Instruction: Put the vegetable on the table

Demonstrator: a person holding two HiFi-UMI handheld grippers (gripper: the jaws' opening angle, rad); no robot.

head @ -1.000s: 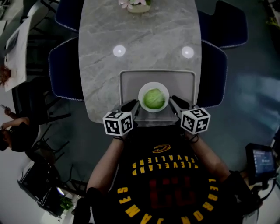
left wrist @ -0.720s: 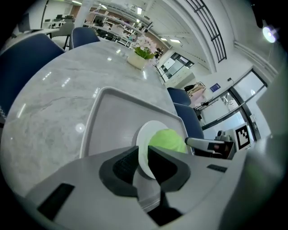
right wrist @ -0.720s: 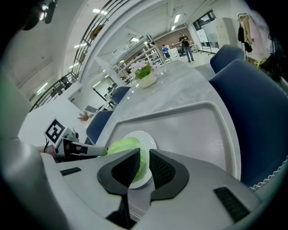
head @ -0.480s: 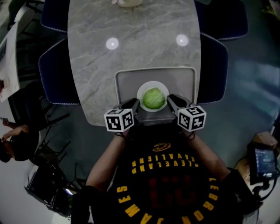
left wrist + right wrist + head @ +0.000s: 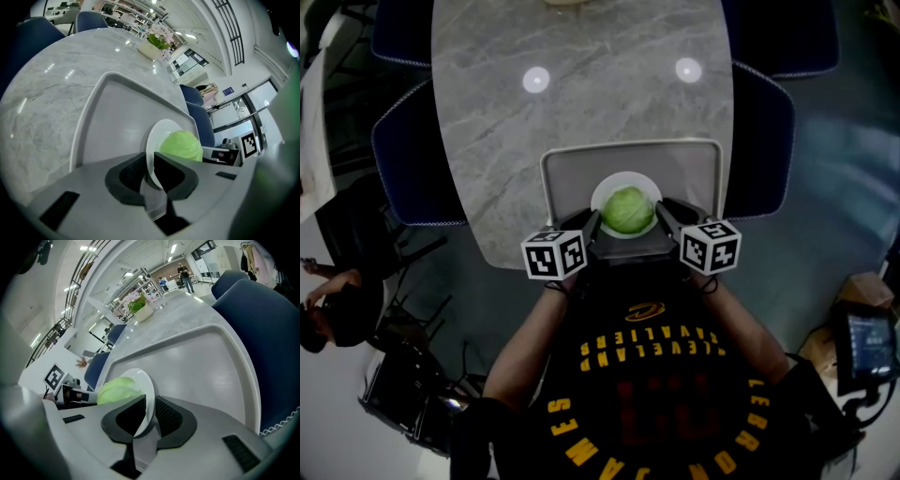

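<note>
Left gripper (image 5: 149, 174): I am pinching the round white plate (image 5: 602, 192).
Right gripper (image 5: 147, 416): I am pinching it too.
Plate: carrying a round green cabbage (image 5: 627, 210) (over a grey tray (image 5: 572, 173)).

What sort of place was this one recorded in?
Likely an open-plan office's meeting or break area: a long marble-top table with blue upholstered chairs, a flower centrepiece, and people standing beyond under ceiling strip lights.

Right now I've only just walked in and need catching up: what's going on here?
A person's left hand-held gripper and right hand-held gripper are each shut on the rim of one plate, from opposite sides. A cabbage sits on the plate, over a tray on the table.
</note>
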